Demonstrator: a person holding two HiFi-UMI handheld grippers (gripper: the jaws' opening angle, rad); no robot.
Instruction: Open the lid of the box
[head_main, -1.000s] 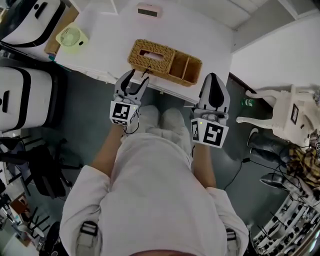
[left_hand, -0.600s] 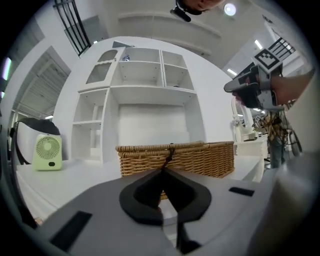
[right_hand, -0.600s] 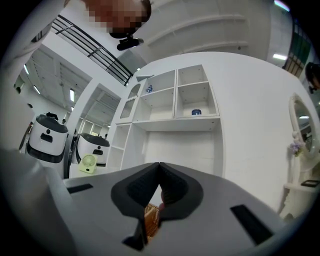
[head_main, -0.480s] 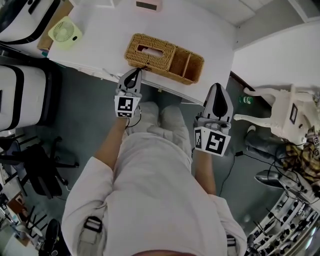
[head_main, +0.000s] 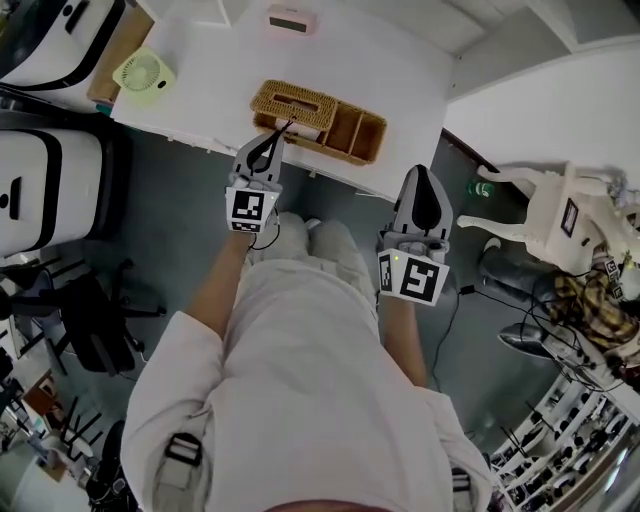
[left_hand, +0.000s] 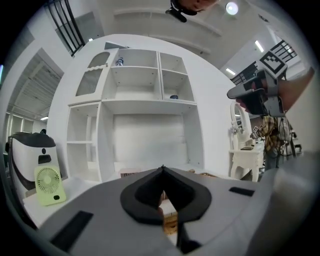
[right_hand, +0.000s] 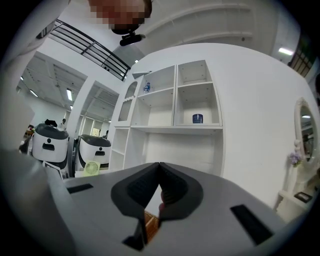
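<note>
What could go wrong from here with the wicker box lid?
1. The left gripper, fingers shut, sits at the front edge of the lid. Whether it actually holds that edge can't be told, so it may slip off on the lift.
2. The box stands near the table's front edge, and the right gripper, also shut, hangs off the table and is not steadying it. A pull could drag or tip the box.

Lab: white shelving (left_hand: 145, 100), bulky white machines (head_main: 45, 195)
</note>
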